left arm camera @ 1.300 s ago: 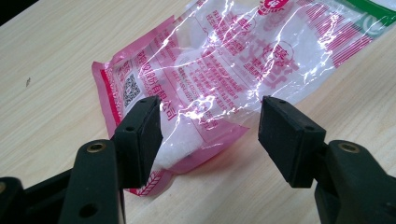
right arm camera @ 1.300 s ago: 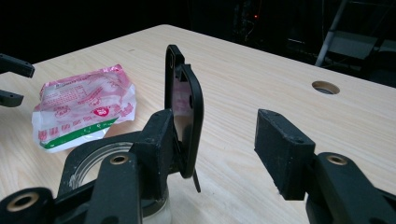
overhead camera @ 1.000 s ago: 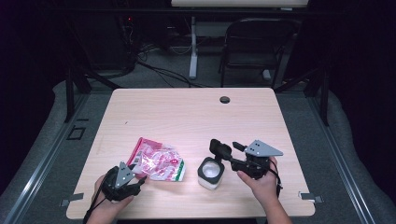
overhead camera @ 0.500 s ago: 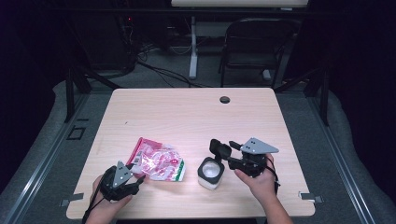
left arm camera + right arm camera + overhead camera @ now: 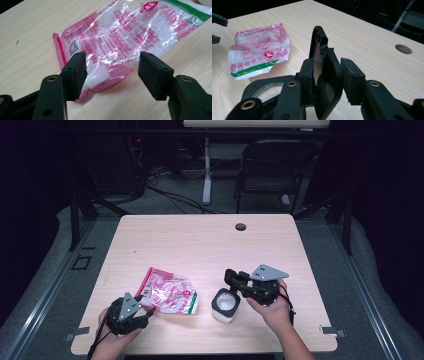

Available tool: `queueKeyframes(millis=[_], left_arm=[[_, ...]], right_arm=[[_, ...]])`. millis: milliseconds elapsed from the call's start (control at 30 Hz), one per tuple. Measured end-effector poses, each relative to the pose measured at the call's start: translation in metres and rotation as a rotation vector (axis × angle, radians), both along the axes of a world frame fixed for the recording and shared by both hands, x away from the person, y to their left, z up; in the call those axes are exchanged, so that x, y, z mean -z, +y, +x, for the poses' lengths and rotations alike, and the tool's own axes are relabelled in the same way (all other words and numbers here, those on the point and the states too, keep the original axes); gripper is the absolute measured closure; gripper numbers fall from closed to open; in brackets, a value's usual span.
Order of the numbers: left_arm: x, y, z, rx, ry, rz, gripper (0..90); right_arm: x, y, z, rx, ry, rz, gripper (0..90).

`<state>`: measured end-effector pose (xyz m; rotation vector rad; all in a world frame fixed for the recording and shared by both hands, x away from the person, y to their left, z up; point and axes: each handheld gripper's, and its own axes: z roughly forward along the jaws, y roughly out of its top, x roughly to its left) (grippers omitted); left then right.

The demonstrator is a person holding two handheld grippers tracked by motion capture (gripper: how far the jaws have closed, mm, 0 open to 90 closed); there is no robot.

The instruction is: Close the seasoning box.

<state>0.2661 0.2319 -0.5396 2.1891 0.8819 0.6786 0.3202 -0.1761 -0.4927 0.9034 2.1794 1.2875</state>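
Note:
A pink and clear plastic bag (image 5: pixel 170 296) of white powder lies flat at the table's front left. My left gripper (image 5: pixel 145 306) stands open at the bag's near corner, and the corner (image 5: pixel 100 80) lies between the jaws untouched. A small white container (image 5: pixel 227 304) with a black rim (image 5: pixel 262 90) stands right of the bag. Its black hinged lid (image 5: pixel 322 50) is flipped upright. My right gripper (image 5: pixel 327 75) has just been closing, and both pads now press on the lid between them.
The light wooden table (image 5: pixel 200 245) has a round cable hole (image 5: pixel 241 226) near its far edge. A dark chair (image 5: pixel 275 170) and a desk leg (image 5: pixel 206 175) stand beyond the table. The person's hands come in at the front edge.
The right gripper's jaws have narrowed onto the upright lid. The left gripper, the bag and the container have not moved.

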Motion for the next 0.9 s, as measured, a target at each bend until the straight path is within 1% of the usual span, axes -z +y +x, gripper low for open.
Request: queueKeyframes(millis=[133,167,333,400,433,633,900], left_arm=[[0.000,0.000,0.000,-0.007,0.003,-0.001,39.6],[0.000,0.000,0.000,-0.005,0.001,0.001,39.6],[0.000,-0.001,0.000,-0.007,0.001,0.000,39.9],[0.001,-0.001,0.000,-0.008,0.001,0.001,39.9],[0.001,-0.001,0.000,-0.008,0.001,0.000,39.9],[0.000,-0.001,-0.001,-0.008,-0.003,0.002,39.9],[0.000,-0.001,-0.001,-0.010,-0.008,0.002,40.0]], right_arm=[[0.000,0.002,0.001,-0.020,0.000,-0.026,69.8],[-0.001,0.002,0.001,-0.027,-0.002,-0.033,72.1],[-0.001,0.002,0.001,-0.033,-0.005,-0.043,77.4],[-0.001,0.002,0.001,-0.042,-0.004,-0.038,78.8],[-0.001,0.002,0.001,-0.046,-0.005,-0.036,79.3],[-0.002,0.004,-0.002,-0.070,-0.021,-0.062,81.9],[-0.004,0.010,-0.010,-0.074,-0.054,-0.105,82.3]])
